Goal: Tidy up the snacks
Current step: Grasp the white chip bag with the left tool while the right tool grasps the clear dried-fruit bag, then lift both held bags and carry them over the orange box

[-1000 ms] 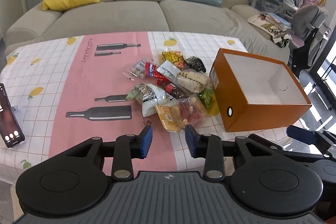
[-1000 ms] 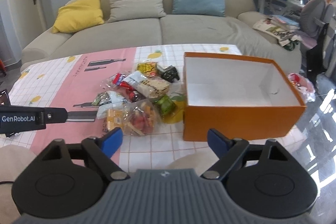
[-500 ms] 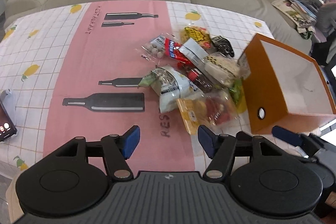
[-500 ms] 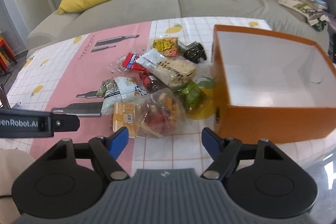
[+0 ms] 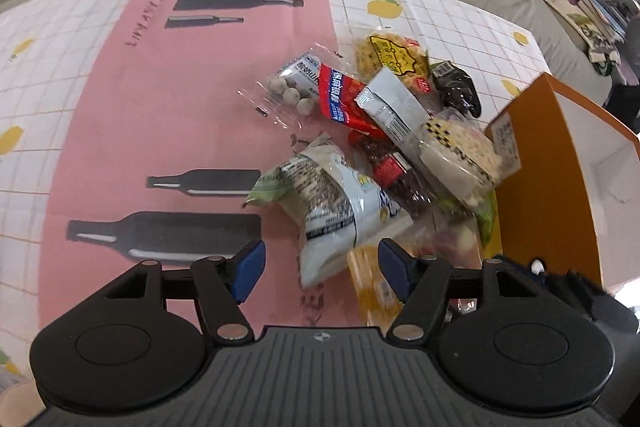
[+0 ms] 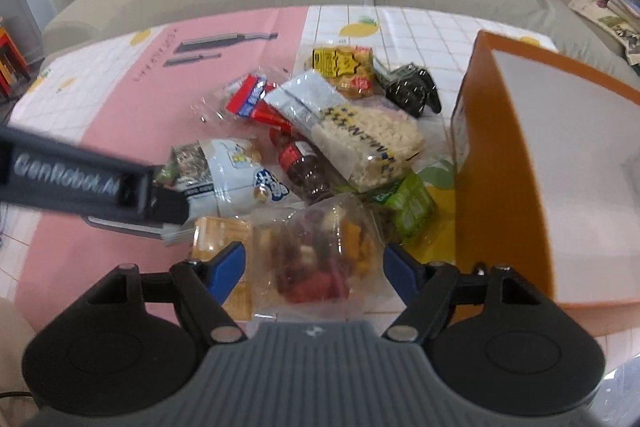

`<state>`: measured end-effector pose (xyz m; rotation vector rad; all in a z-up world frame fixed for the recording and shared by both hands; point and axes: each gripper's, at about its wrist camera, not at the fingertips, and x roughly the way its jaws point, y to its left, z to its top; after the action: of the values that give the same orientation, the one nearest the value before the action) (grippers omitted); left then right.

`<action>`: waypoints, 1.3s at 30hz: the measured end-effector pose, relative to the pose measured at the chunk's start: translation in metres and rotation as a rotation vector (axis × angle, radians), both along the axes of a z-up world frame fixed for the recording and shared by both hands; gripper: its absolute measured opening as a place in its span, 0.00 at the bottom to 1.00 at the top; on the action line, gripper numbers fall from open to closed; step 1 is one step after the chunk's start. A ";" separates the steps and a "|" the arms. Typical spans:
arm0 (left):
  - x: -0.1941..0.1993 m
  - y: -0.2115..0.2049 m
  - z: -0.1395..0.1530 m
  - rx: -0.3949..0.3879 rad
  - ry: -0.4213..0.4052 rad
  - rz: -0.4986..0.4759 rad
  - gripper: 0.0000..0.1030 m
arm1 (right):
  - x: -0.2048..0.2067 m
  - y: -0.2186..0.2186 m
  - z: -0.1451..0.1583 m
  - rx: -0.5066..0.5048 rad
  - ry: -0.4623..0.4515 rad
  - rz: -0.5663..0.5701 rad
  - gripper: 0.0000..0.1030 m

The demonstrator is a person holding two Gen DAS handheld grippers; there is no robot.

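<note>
Both claws hang over the snack pile with nothing gripped. Your left gripper is opening, its jaws either side of the near corner of the white bag but not pressing it. Your right gripper stands wide apart, the clear mixed-snack bag loose between its blue pads.

All the snacks lie heaped on the table, just beside the orange box, which looks empty.

That clear bag looks light, soft and crinkly, probably slick film, so I'd pinch it across the bulging middle rather than on a flat sealed edge. Squeeze gently; the bits inside may crush. Its long axis seems to run away from you, toward the pile, though the picture is blurred.

The white bag is puffy and should give under the pads. Its long axis runs diagonally, near end toward your left claw, far end up and to the left. Take it across the short width, near the lower end.
</note>
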<state>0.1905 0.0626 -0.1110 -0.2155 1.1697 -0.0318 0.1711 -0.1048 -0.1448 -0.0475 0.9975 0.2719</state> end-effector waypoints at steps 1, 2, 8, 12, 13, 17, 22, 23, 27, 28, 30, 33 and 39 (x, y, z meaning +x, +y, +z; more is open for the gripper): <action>0.004 0.000 -0.004 -0.003 0.003 0.005 0.75 | 0.003 0.000 -0.004 0.000 0.011 0.001 0.74; 0.009 0.000 -0.010 -0.003 0.005 0.010 0.75 | 0.006 0.001 -0.008 -0.005 0.013 -0.001 0.75; 0.024 -0.002 -0.033 -0.013 0.016 0.020 0.81 | 0.016 0.002 -0.020 -0.023 0.001 0.014 0.80; 0.031 -0.004 -0.041 -0.028 0.012 0.038 0.81 | 0.020 0.002 -0.027 -0.010 0.004 0.005 0.83; 0.032 -0.005 -0.044 -0.030 0.017 0.042 0.81 | 0.020 0.002 -0.028 -0.011 -0.001 0.007 0.83; 0.033 -0.005 -0.053 -0.084 0.023 0.056 0.60 | 0.016 0.003 -0.029 -0.007 -0.018 0.022 0.80; 0.023 0.001 -0.043 -0.094 -0.021 0.060 0.37 | 0.014 0.002 -0.027 0.010 -0.018 0.027 0.61; 0.021 0.002 -0.040 -0.092 -0.027 0.056 0.37 | 0.014 0.002 -0.026 0.012 -0.018 0.025 0.60; 0.011 0.010 -0.029 -0.102 -0.038 0.056 0.31 | 0.012 0.002 -0.023 0.025 -0.006 0.025 0.58; 0.008 0.011 -0.025 -0.100 -0.046 0.061 0.30 | 0.010 0.002 -0.022 0.028 -0.005 0.024 0.58; 0.000 0.013 -0.015 -0.095 -0.065 0.063 0.27 | 0.007 0.002 -0.017 0.032 -0.012 0.022 0.58; -0.012 0.015 0.002 -0.093 -0.092 0.055 0.24 | 0.001 0.002 -0.005 0.044 -0.040 0.030 0.58; -0.031 0.015 0.031 -0.074 -0.149 0.048 0.18 | -0.008 0.000 0.016 0.081 -0.061 0.036 0.58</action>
<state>0.1599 0.0774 -0.0801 -0.3015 1.0152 -0.0486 0.1630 -0.1047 -0.1286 0.0003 0.9248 0.3419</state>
